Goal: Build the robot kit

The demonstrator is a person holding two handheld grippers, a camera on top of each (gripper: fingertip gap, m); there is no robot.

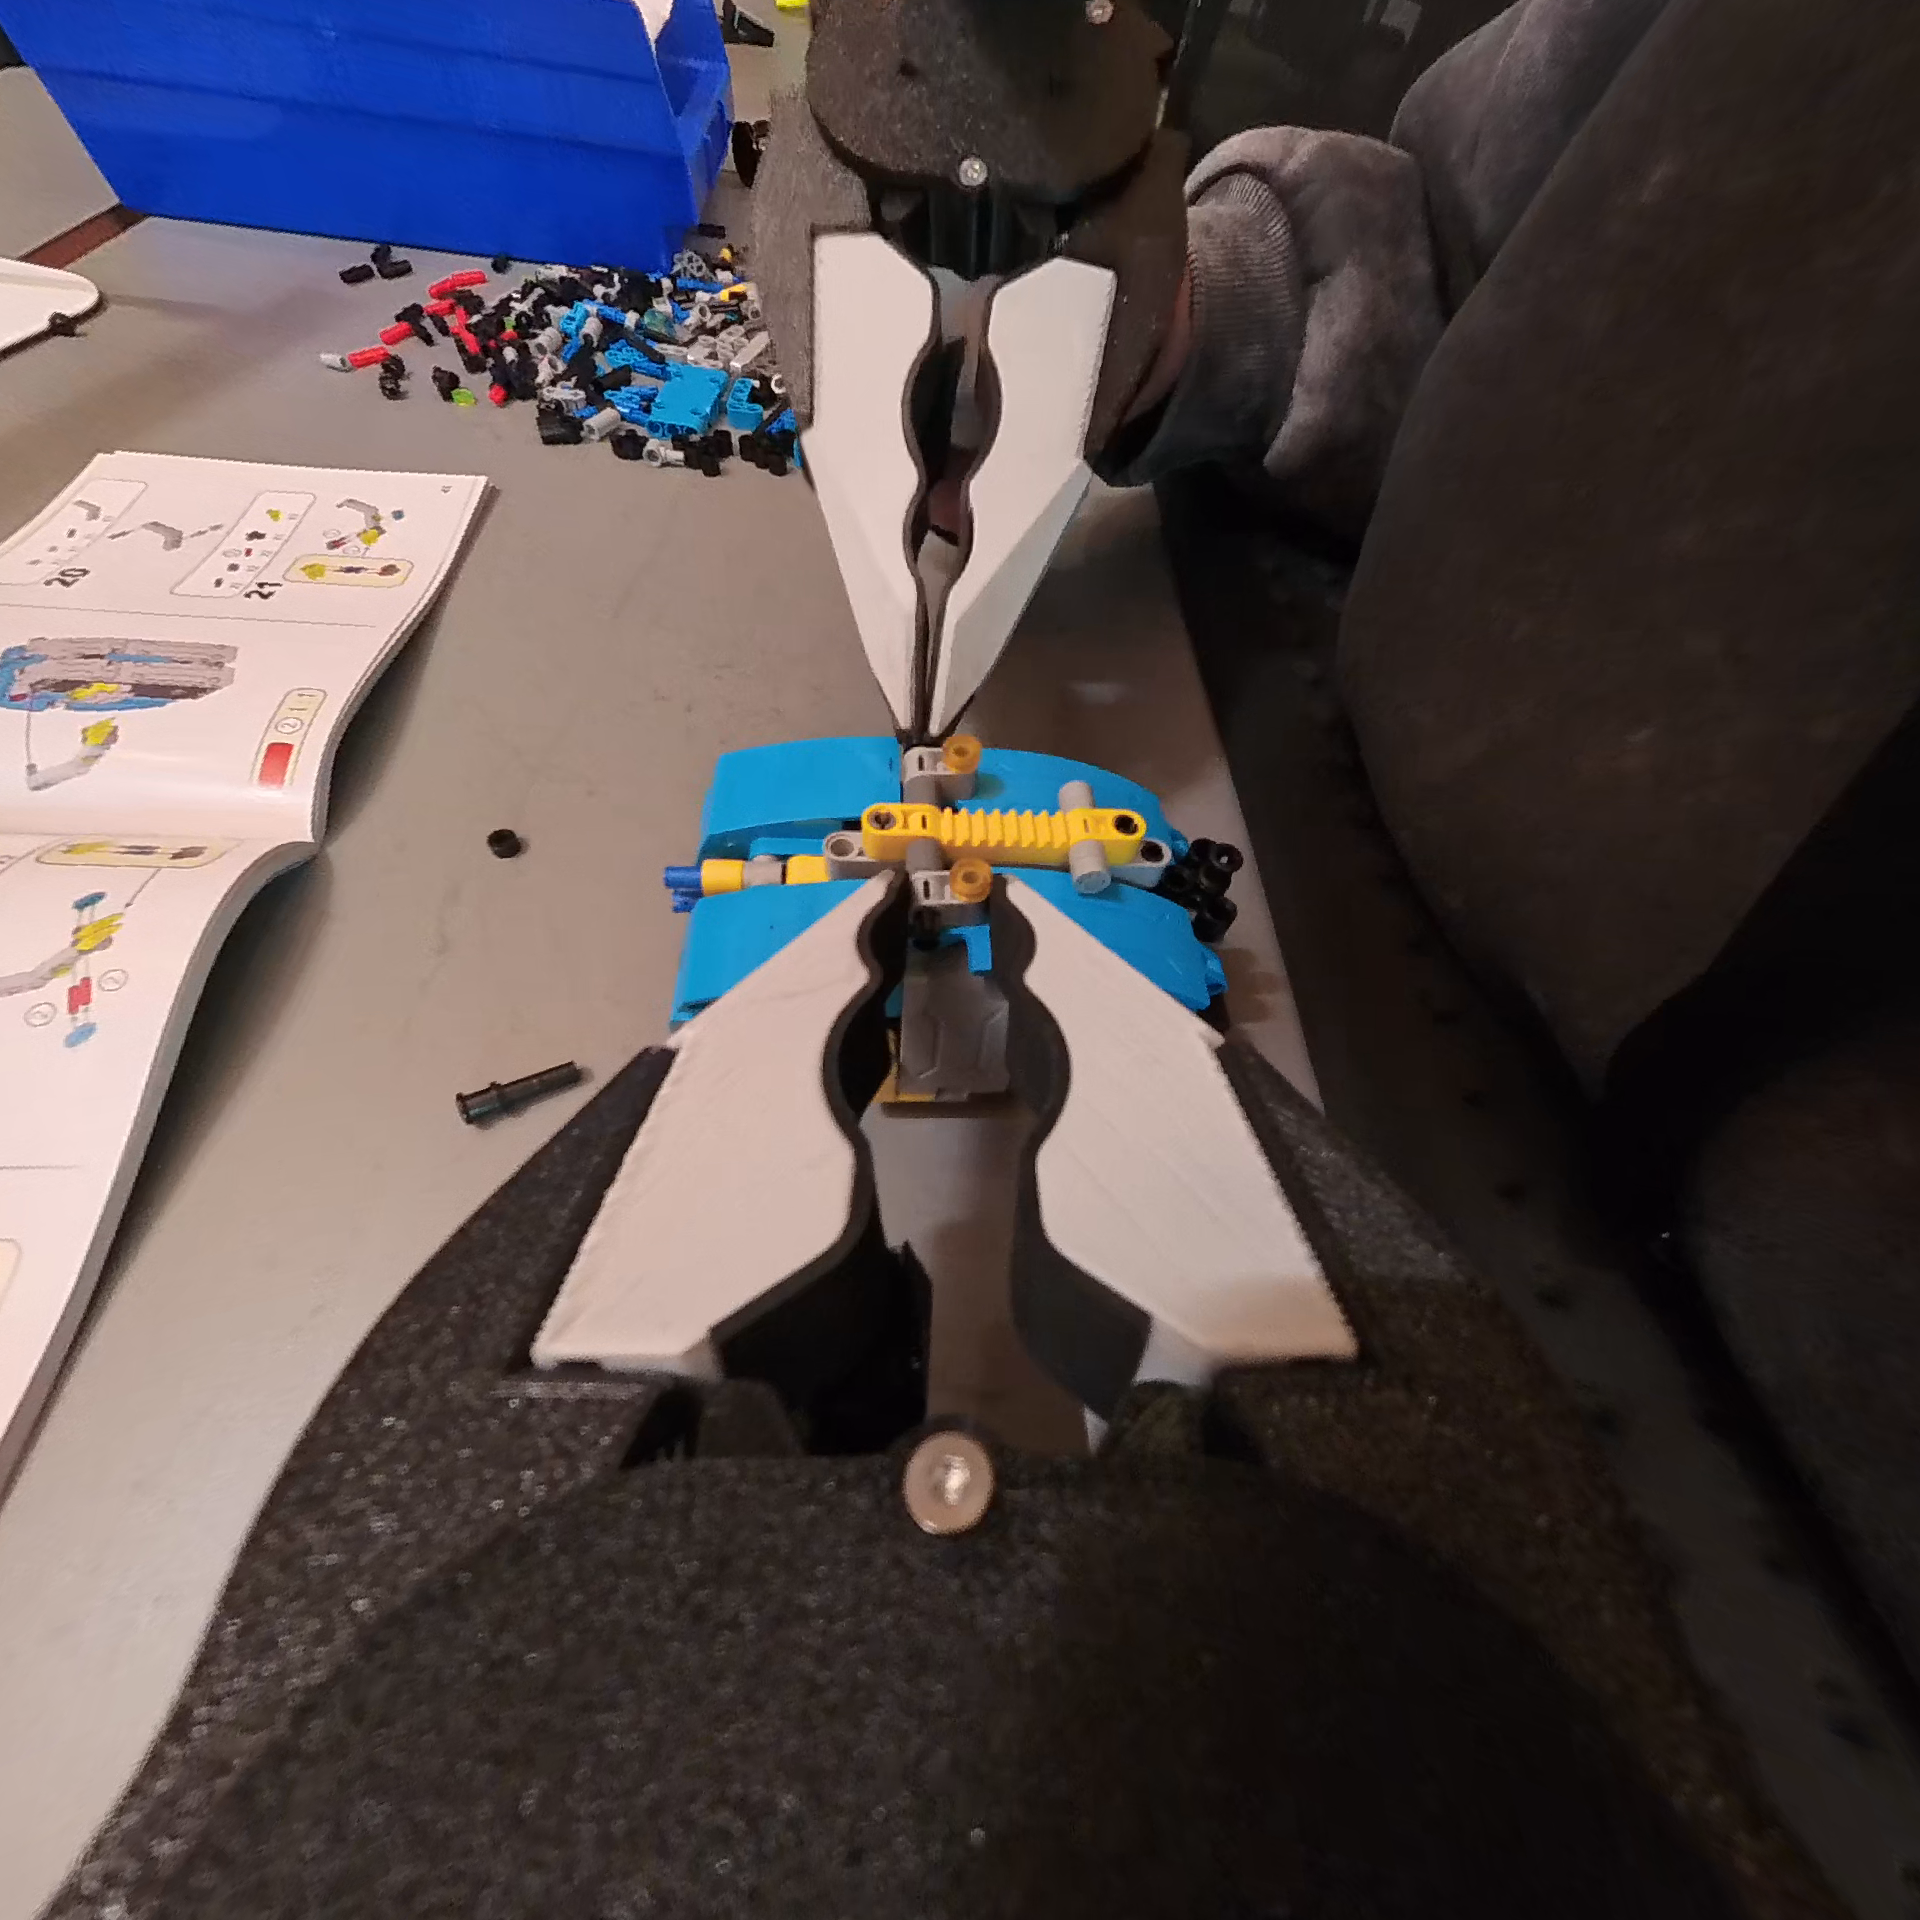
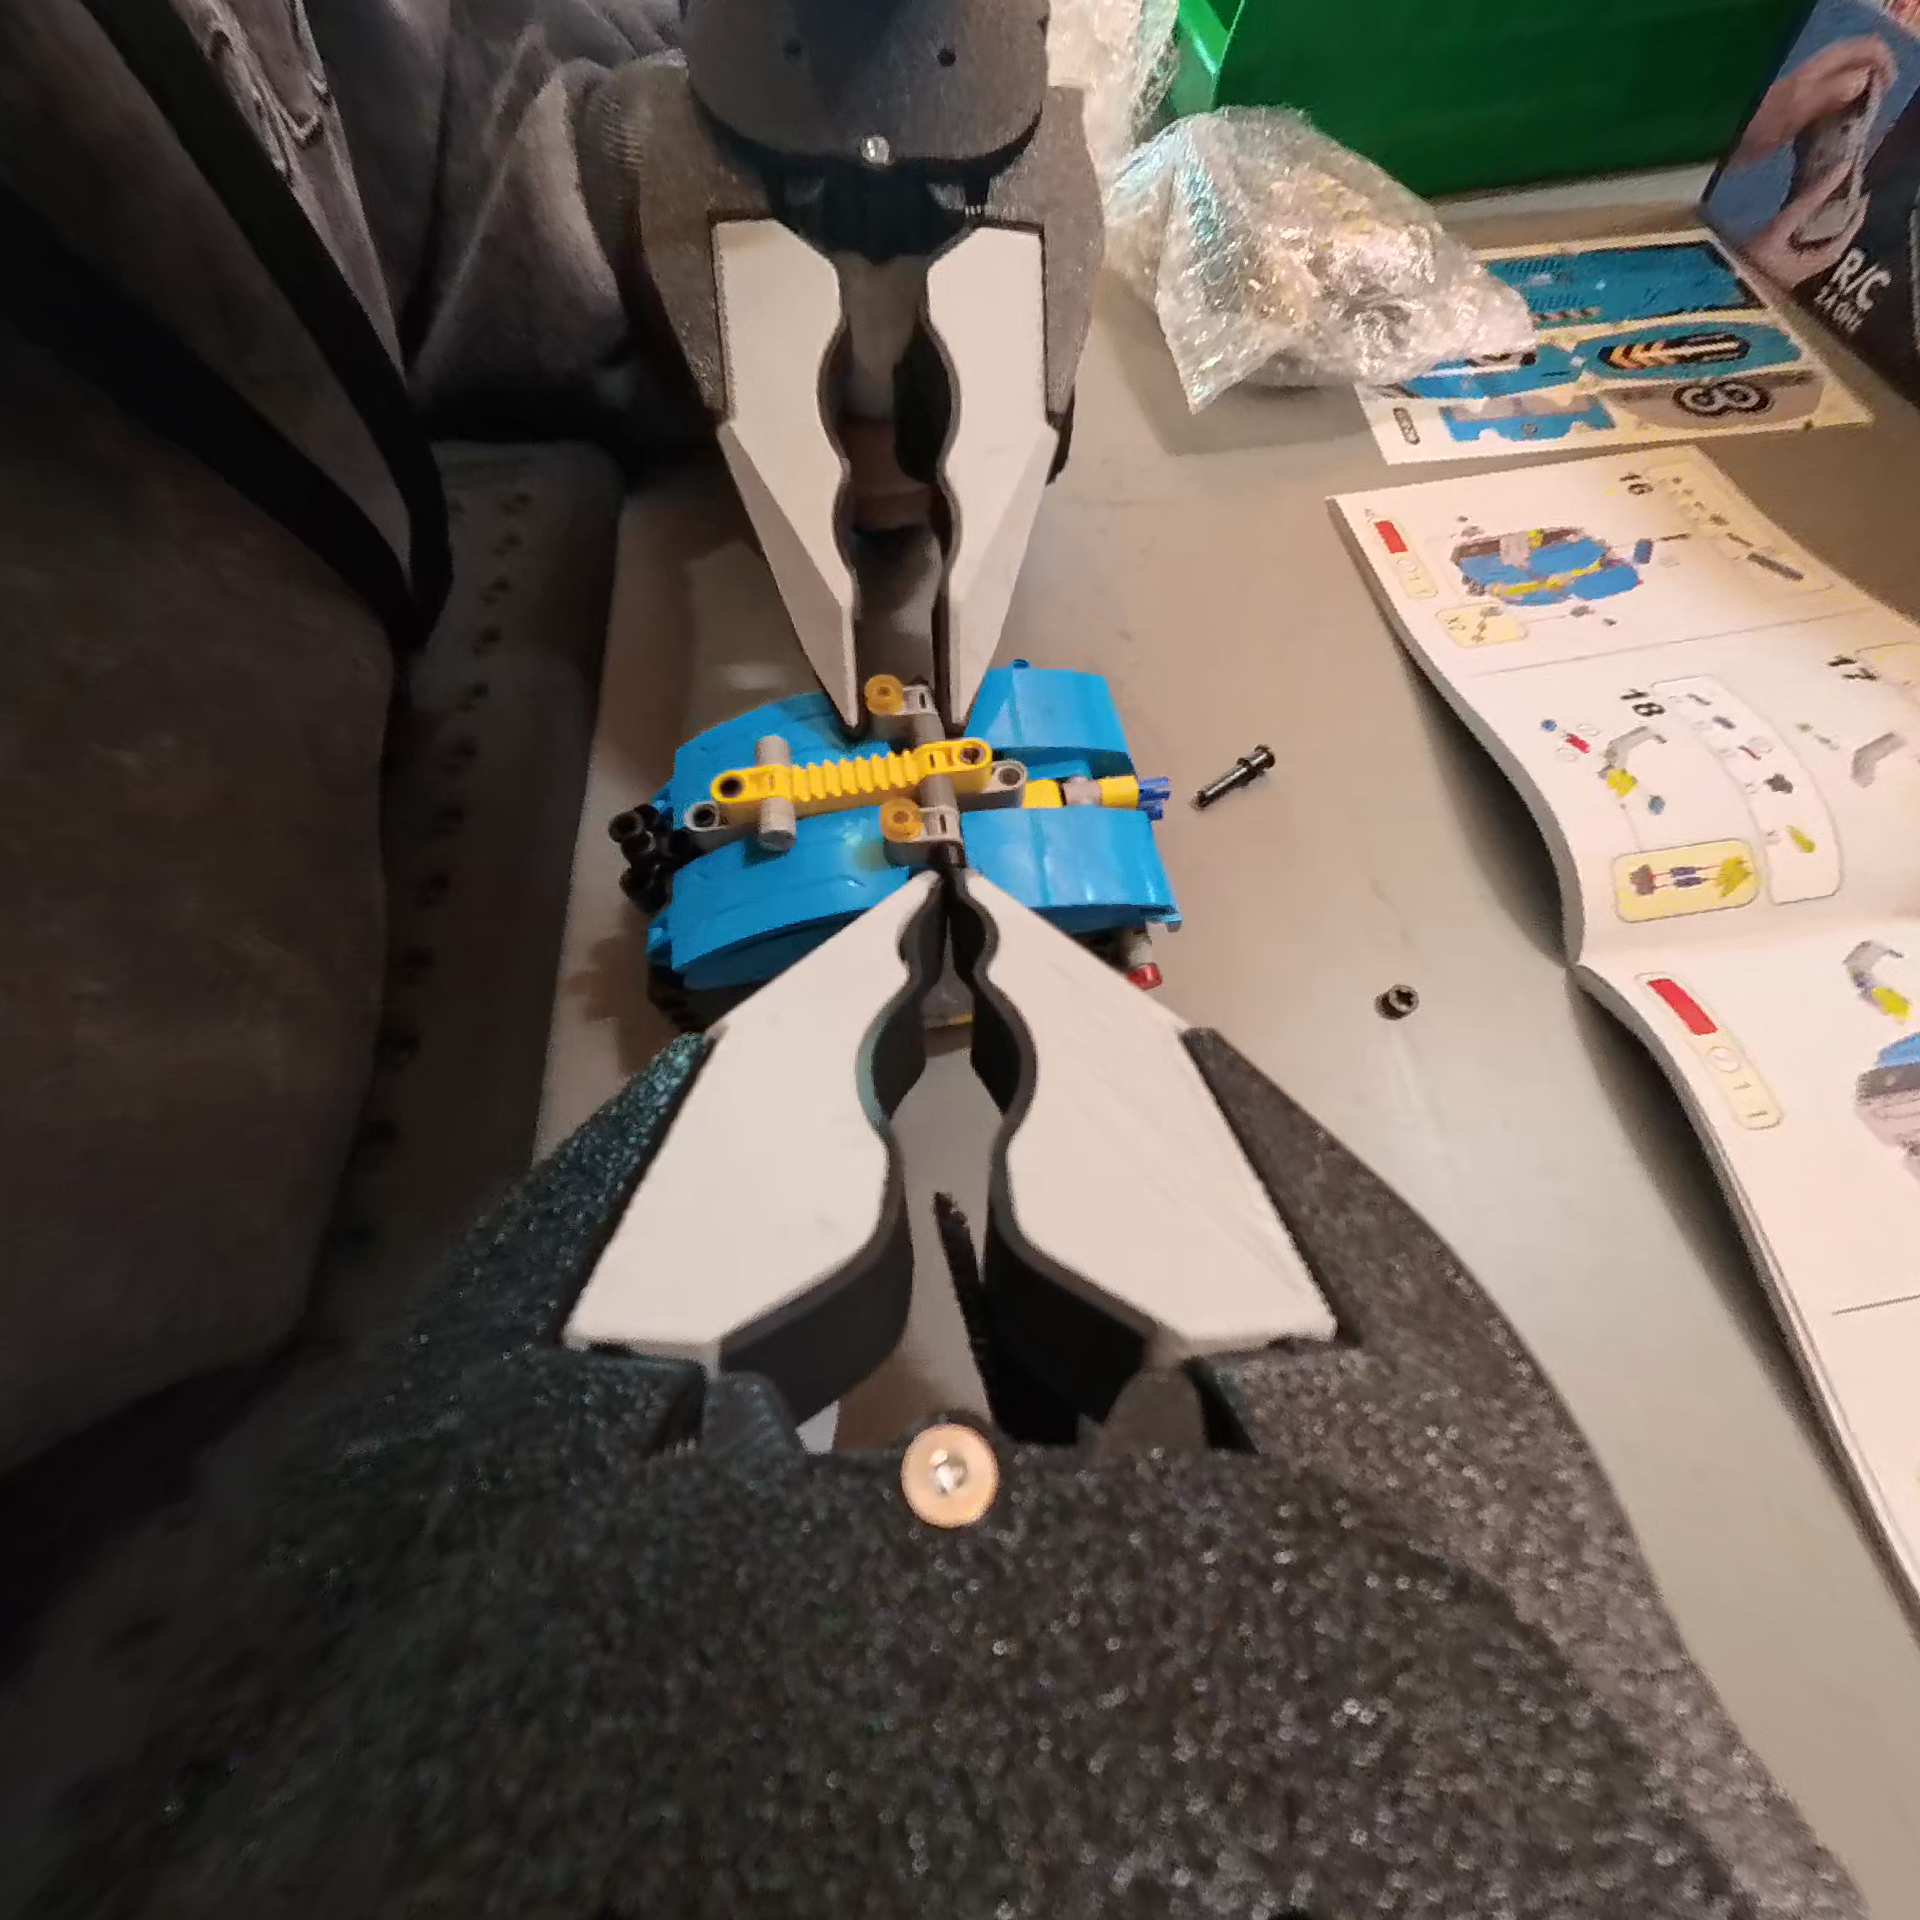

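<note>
A small brick model [image 1: 790, 779] with blue curved panels and a yellow toothed rack [image 1: 1003, 826] lies on the grey table [image 1: 623, 675], close to its edge. My left gripper [image 1: 953, 881] has its jaws a little apart, closed around a grey connector with an orange pin [image 1: 951, 883] on the model's near side. My right gripper [image 1: 920, 732] comes in from the opposite side. In the right wrist view, my right gripper [image 2: 948, 878] is pinched shut on a thin black pin [image 2: 951, 857] sticking out of the model [image 2: 1049, 717]. The left gripper [image 2: 909, 719] faces it.
An open instruction booklet [image 1: 208, 675] [image 2: 1662, 779] lies beside the model. A loose black pin [image 1: 516, 1091] and a black bush [image 1: 504, 844] lie between them. A parts pile [image 1: 603, 364] and blue bin [image 1: 364, 114] stand beyond. Bubble wrap [image 2: 1299, 270] and a sticker sheet [image 2: 1621, 343] lie farther off. Left and right tips are no more than a few centimetres apart. Both grippers' tips are roughly 12 centimetres from the black bush [image 1: 504, 844].
</note>
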